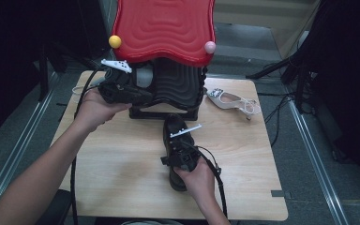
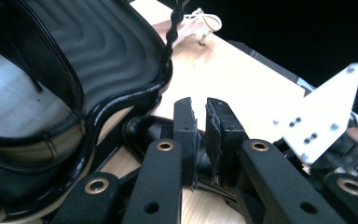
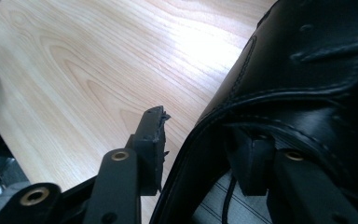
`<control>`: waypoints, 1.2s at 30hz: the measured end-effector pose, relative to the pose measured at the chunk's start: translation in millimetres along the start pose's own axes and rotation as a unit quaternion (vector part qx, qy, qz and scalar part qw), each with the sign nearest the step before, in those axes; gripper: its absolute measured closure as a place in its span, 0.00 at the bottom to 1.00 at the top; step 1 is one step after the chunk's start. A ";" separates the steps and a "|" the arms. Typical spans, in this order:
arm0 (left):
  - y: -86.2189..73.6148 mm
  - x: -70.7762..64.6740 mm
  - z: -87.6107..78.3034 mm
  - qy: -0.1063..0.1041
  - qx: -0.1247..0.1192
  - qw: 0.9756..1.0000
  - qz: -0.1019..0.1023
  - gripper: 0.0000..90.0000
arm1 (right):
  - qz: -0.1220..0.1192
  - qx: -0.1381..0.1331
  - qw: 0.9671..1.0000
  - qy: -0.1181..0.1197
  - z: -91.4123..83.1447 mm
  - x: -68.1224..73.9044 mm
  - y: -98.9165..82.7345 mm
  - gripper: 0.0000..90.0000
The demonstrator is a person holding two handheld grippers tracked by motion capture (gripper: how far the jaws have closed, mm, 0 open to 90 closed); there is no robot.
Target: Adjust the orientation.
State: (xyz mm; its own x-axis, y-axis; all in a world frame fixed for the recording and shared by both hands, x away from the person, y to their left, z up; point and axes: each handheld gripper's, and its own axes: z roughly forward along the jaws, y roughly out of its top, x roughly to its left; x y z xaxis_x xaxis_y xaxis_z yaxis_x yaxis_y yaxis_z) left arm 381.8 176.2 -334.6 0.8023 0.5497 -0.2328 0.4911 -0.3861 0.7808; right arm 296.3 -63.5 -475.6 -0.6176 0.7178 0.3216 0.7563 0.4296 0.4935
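Here, the right gripper (image 1: 182,140) is straddling the collar of the black leather shoe (image 1: 176,133) lying on the bench (image 1: 122,164), one jaw inside, one outside, not pressing. The left gripper (image 2: 199,122) jaws are sitting nearly clenched, nothing between, beside the black case (image 2: 98,60).

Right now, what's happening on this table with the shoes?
A person is working with a claw in each hand at a wooden table. The right claw straddles the collar of a black shoe lying mid-table, one jaw inside the opening and one outside. The left claw, its jaws nearly together with nothing between them, is at a second black shoe set on a stand under a red cushion-like top. A white heeled sandal lies off to the side, untouched.
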 end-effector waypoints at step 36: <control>88.3 -2.0 -30.9 0.055 -0.019 0.997 0.043 0.95 | 0.030 0.038 0.999 -0.014 -10.0 -17.8 2.9 0.96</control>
State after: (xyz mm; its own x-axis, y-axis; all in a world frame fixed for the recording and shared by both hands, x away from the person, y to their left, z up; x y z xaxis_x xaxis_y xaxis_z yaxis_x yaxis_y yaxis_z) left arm 413.1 163.9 -247.2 0.7978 0.5943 -0.1018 0.4075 -0.4071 0.8175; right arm 307.3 -80.5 -471.8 -0.5657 0.7574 0.3260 0.8063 0.4253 0.4111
